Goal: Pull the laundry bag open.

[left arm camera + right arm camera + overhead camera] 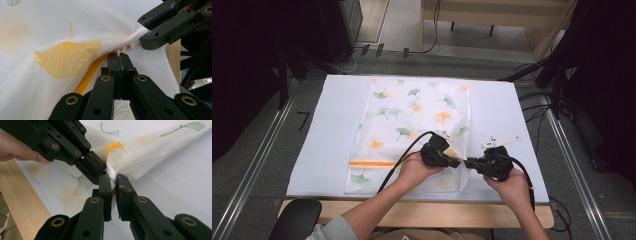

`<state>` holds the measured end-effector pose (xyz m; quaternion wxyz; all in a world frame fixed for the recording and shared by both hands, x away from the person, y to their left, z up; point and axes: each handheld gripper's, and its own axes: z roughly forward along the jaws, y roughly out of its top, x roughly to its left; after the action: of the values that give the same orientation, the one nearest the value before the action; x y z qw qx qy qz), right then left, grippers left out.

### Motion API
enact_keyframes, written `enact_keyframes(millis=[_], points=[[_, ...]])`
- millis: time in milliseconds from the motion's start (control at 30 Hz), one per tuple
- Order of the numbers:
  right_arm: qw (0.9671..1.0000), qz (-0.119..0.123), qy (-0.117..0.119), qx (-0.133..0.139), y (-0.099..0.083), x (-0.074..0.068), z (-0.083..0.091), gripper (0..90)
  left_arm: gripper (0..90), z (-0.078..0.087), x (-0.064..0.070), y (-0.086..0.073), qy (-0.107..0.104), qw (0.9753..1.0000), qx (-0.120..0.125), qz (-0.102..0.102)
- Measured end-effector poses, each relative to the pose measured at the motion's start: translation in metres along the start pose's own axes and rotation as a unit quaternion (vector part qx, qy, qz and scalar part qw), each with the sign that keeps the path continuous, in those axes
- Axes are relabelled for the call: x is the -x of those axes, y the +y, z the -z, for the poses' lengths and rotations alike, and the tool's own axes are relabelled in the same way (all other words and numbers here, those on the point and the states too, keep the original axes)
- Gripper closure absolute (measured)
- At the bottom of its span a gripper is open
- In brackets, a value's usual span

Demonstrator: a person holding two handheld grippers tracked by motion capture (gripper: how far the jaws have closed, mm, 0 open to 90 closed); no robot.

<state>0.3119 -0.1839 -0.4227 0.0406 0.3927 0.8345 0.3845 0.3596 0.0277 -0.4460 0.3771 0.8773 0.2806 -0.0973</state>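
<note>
Both black 2-jaw grippers pinch the white mesh bag with ginkgo-leaf print (412, 125) at its near right edge: left gripper (119, 55) clamps a small tab beside the orange zipper (90, 72), right gripper (113, 181) squeezes bunched mesh.

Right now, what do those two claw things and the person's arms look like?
Both are black. The left claw and right claw each have two flat jaws on hinged bars with brass-coloured rivets. A black cable trails from the left one. A grey three-cornered plate sits on top of the right one. The person wears a grey sleeve on the left arm; forearms are bare.
</note>
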Motion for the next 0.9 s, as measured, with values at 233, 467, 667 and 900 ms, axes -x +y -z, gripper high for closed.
enact_keyframes(millis=[233,467,667,900], points=[[1.0000,0.000,-0.001,0.002,0.000,0.001,0.001,85.5,90.0,0.002,-0.006,-0.002,0.003,1.0000,-0.006,0.005],[1.0000,-0.004,-0.001,0.006,-0.001,0.005,0.006,85.4,90.0,0.013,-0.018,-0.008,0.025,0.9994,-0.023,0.008],[1.0000,-0.005,0.000,0.005,-0.002,0.007,0.005,85.3,90.0,0.019,-0.017,-0.011,0.025,0.9994,-0.025,0.001],[1.0000,-0.009,-0.002,0.000,-0.002,0.006,0.003,85.3,90.0,0.018,-0.020,-0.013,0.022,0.9994,-0.027,0.004]])
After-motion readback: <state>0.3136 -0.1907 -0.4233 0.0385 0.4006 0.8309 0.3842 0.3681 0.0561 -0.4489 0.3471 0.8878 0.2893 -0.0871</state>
